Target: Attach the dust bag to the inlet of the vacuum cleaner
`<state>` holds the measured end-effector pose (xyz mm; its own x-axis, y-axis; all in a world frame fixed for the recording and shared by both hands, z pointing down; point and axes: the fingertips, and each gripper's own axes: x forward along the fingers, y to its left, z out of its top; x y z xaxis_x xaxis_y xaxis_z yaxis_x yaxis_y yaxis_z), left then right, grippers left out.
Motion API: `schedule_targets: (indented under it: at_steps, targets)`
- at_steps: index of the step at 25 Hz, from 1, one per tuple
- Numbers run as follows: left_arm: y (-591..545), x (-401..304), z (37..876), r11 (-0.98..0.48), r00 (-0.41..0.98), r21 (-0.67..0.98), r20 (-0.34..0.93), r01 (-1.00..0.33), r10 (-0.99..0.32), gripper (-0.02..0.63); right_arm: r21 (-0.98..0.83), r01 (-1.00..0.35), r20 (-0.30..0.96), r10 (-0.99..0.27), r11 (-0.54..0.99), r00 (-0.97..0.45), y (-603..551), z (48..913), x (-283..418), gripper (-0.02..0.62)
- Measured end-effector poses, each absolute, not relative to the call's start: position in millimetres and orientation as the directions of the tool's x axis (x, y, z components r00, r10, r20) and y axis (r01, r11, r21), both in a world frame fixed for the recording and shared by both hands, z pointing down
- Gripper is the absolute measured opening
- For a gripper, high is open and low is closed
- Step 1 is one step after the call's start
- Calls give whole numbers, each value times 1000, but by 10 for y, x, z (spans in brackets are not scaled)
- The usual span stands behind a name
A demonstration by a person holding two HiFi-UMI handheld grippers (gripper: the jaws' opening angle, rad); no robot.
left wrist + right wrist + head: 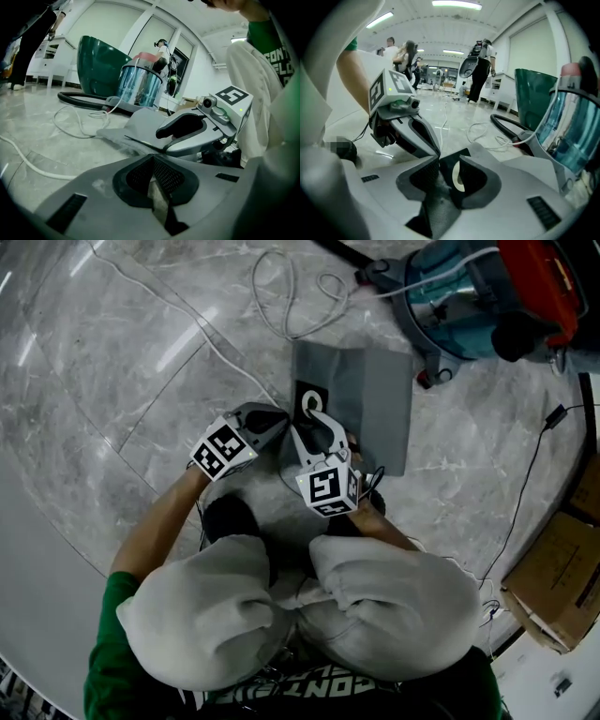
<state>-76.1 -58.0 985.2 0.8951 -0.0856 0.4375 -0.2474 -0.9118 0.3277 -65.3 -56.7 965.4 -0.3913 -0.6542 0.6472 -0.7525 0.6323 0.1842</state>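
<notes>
The grey dust bag (366,395) lies flat on the marble floor, its black collar with a white ring (309,402) at the near left corner. My right gripper (317,420) is open over that collar; in the right gripper view the collar (459,176) shows in the gap between the pads, which do not press on it. My left gripper (281,421) is at the bag's left edge, beside the collar, with its pads (166,176) meeting at the tips. I cannot tell whether fabric is pinched there. The blue vacuum cleaner (459,296) stands beyond the bag, at the upper right.
A black hose (79,98) and a white cable (281,287) lie looped on the floor between bag and vacuum. A cardboard box (558,577) sits at the right. A dark green bin (98,65) stands behind the vacuum. People (480,70) stand far off.
</notes>
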Motion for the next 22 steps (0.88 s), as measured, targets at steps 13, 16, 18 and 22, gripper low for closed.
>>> schedule_targets:
  at_steps: [13, 16, 18, 22]
  targets:
    - [-445, 152, 9588, -944, 934, 320, 356, -75, 46, 5, 114, -940, 616, -765, 322, -188, -532, 9414, 283, 100]
    - [-460, 317, 9539, -945, 940, 324, 336, -53, 63, 4, 126, -955, 602, -786, 268, -141, -525, 9343, 468, 92]
    - [-480, 424, 9496, -945, 944, 324, 323, -43, 68, 5, 141, -961, 596, -796, 239, -111, -529, 9309, 578, 74]
    - [-471, 629, 9425, -947, 949, 319, 305, -20, 83, 3, 148, -969, 610, -789, 196, -67, -540, 9341, 760, 46]
